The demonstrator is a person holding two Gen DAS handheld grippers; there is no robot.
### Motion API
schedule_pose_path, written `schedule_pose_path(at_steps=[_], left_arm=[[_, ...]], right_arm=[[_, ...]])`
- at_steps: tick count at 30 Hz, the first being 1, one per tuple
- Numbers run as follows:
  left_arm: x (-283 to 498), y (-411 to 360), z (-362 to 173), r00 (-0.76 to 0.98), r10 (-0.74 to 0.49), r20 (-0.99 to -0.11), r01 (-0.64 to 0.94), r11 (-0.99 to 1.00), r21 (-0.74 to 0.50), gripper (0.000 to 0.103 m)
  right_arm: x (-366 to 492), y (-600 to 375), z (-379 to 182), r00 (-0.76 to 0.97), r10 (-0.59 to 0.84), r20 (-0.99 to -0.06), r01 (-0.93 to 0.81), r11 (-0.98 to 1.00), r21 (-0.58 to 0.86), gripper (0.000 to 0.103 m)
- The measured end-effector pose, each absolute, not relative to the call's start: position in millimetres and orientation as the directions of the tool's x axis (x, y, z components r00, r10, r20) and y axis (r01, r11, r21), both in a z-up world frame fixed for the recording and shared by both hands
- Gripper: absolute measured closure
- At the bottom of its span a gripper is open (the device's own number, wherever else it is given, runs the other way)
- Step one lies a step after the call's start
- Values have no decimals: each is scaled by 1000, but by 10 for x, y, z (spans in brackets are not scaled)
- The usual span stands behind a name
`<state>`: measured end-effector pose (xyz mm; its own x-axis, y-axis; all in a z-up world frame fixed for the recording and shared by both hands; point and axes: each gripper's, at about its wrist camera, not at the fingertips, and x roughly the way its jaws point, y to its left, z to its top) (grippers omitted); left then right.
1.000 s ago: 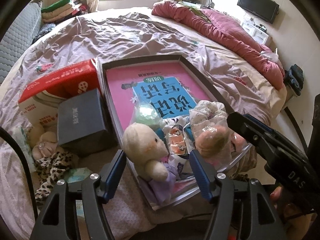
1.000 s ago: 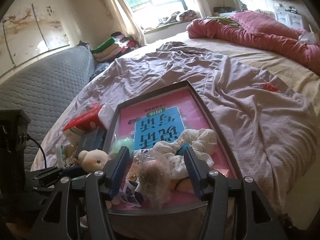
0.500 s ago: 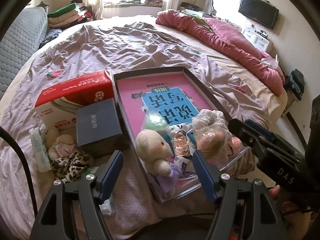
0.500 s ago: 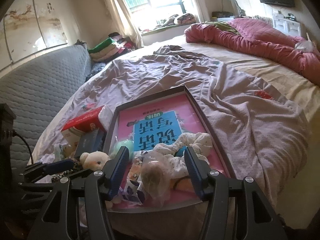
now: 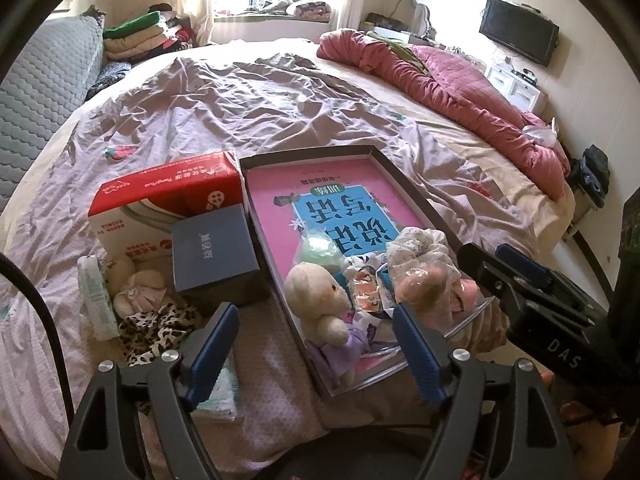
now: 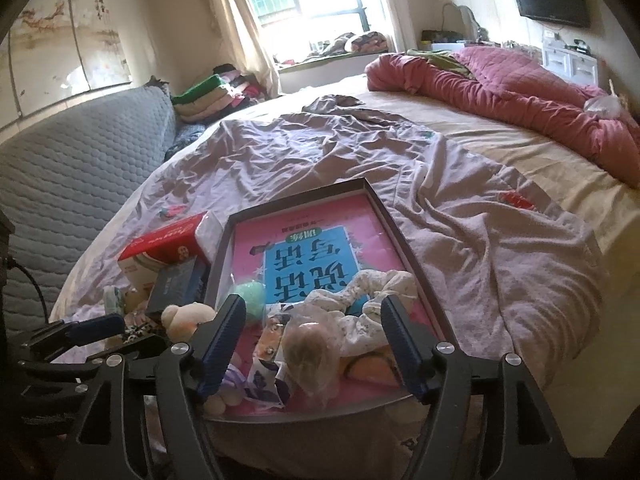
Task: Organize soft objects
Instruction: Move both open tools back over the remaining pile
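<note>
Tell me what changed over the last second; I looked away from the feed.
Both the left gripper and right gripper are opening wider, nothing between their pads. The left one pulled back from the teddy bear. Toys in the tray stayed put.

Left wrist view: rides above the near edge of the bed (image 5: 248, 112), angled steeply down over the tray's (image 5: 404, 184) left near corner, close in; window ahead, TV (image 5: 518, 40) on the wall at right.

Right wrist view: sits lower and flatter, square to the tray (image 6: 394, 216) near rim, close in, facing the window (image 6: 316, 0); headboard at left.

Shared ground: tray, teddy bear (image 5: 320, 300) (image 6: 186, 320), red box (image 5: 168, 188) (image 6: 160, 244), pink duvet. Each view catches the other gripper at its side edge.
</note>
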<state>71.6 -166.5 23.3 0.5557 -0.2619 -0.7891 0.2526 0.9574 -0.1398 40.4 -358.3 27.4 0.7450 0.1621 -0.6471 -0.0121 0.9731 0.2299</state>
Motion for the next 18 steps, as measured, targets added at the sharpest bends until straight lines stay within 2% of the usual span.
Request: schedule_pose_path(at_steps=[18], left_arm=[[561,-1358,404,594,-245,-766,219,966,-138,21]], right_arm=[[303,-3402,518,764,138,-631,-36,984,172,30]])
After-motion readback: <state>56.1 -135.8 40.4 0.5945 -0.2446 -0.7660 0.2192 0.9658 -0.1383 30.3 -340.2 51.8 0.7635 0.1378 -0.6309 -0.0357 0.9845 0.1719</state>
